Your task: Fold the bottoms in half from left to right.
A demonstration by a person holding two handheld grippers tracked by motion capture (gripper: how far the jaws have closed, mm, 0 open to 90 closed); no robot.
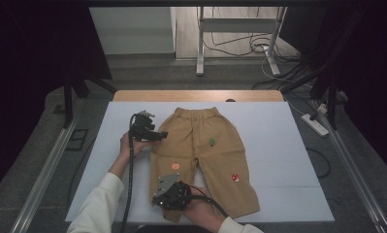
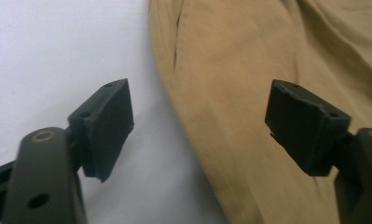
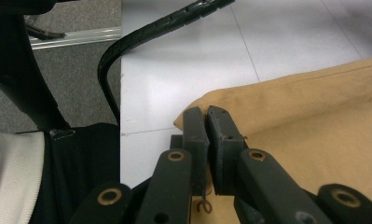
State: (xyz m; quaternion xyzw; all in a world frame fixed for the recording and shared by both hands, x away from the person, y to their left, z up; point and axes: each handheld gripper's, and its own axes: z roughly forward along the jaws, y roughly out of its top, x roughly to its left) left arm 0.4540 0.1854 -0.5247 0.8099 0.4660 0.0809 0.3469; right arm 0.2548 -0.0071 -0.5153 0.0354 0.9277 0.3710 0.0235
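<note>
Trousers: tan woven trousers (image 1: 205, 155), spread flat at the middle of the white table (image 1: 278, 145); elastic gathered waistband at the far end, two legs towards the person.
Fabric detail: fine ribbed weave; three small embroidered patches, green, orange and red.
Left tool: left tool (image 2: 197, 126), beside the trousers' left hip edge; black blocky pads stand wide apart, one above the bare table, one above the cloth, nothing gripped.
Right tool: right tool (image 3: 207, 140), at the hem of the trousers' left leg; flat black pads pressed together on the hem corner.
Table surface: smooth, matte white, with thin seams.
Cable: ribbed black cable (image 3: 127, 42), curving left of the trousers.
</note>
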